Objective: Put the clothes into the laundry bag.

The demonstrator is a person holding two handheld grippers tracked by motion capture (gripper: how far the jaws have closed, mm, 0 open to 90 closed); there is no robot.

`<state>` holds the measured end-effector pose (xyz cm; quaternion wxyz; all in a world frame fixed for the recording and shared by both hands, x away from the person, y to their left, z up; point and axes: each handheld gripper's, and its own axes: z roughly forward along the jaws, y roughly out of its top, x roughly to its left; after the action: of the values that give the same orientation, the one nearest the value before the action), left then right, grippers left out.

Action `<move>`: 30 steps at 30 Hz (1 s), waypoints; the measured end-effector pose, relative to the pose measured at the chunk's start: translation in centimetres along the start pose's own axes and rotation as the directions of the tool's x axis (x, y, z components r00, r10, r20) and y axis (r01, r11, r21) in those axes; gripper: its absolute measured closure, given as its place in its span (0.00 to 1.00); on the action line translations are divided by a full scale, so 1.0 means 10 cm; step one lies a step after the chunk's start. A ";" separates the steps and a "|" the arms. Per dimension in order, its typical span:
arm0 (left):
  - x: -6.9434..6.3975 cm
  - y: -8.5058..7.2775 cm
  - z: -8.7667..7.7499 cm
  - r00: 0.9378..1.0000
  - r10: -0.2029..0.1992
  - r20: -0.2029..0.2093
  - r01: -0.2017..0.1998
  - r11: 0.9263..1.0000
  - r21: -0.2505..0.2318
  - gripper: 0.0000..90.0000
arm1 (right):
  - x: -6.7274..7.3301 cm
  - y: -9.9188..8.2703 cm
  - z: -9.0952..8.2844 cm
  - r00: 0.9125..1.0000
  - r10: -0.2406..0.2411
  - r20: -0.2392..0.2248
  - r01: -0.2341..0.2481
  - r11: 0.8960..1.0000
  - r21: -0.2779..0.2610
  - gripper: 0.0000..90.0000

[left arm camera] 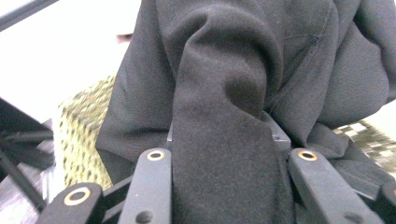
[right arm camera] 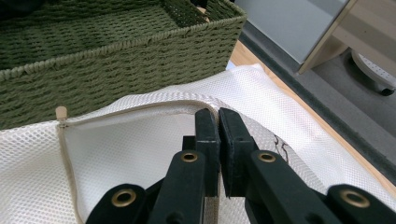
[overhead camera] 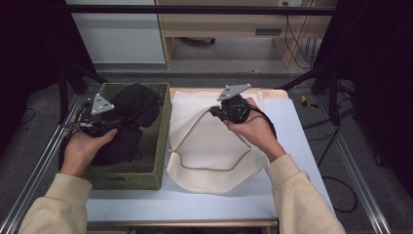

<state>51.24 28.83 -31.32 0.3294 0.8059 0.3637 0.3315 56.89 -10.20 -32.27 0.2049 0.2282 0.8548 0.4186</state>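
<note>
Black garment (overhead camera: 132, 109), gathered in your left gripper (overhead camera: 113, 122) and lifted over the green woven basket (overhead camera: 157, 161) at nine o'clock, looks bound for the white mesh laundry bag (overhead camera: 204, 170), whose zipper edge your right gripper (overhead camera: 214, 112) pinches to hold its mouth open.
</note>
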 end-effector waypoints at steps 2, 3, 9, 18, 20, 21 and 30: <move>-0.03 0.03 -0.03 1.000 0.011 0.005 -0.011 1.000 -0.010 0.72 | 0.00 0.00 0.00 1.000 0.001 -0.003 -0.001 1.000 0.000 0.97; -0.06 0.07 -0.07 1.000 0.017 0.010 -0.017 1.000 -0.016 0.72 | 0.00 0.00 0.00 1.000 0.001 -0.002 -0.001 1.000 0.000 0.97; -0.31 0.31 -0.19 0.994 0.084 0.069 -0.078 0.993 -0.087 0.72 | -0.01 0.00 0.00 1.000 0.008 -0.010 -0.008 1.000 -0.001 0.97; -0.46 0.39 -0.07 0.987 0.116 0.110 -0.108 0.991 -0.081 0.71 | -0.02 0.00 0.01 1.000 0.016 -0.021 -0.016 1.000 -0.002 0.97; -0.48 0.40 -0.04 0.985 0.124 0.121 -0.115 0.990 -0.079 0.71 | -0.02 0.00 0.01 1.000 0.018 -0.023 -0.018 1.000 -0.001 0.97; -0.50 0.41 -0.04 0.984 0.131 0.124 -0.122 0.989 -0.079 0.71 | -0.03 0.00 0.01 1.000 0.020 -0.024 -0.020 1.000 -0.002 0.97; -0.79 0.51 -0.11 0.964 0.192 0.184 -0.172 0.978 -0.120 0.71 | -0.05 -0.02 0.02 0.999 0.032 -0.033 -0.031 1.000 0.002 0.97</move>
<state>48.13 20.14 -29.08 0.3722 0.8465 0.2365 0.2984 57.36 -10.48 -32.43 0.1840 0.2349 0.8546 0.4250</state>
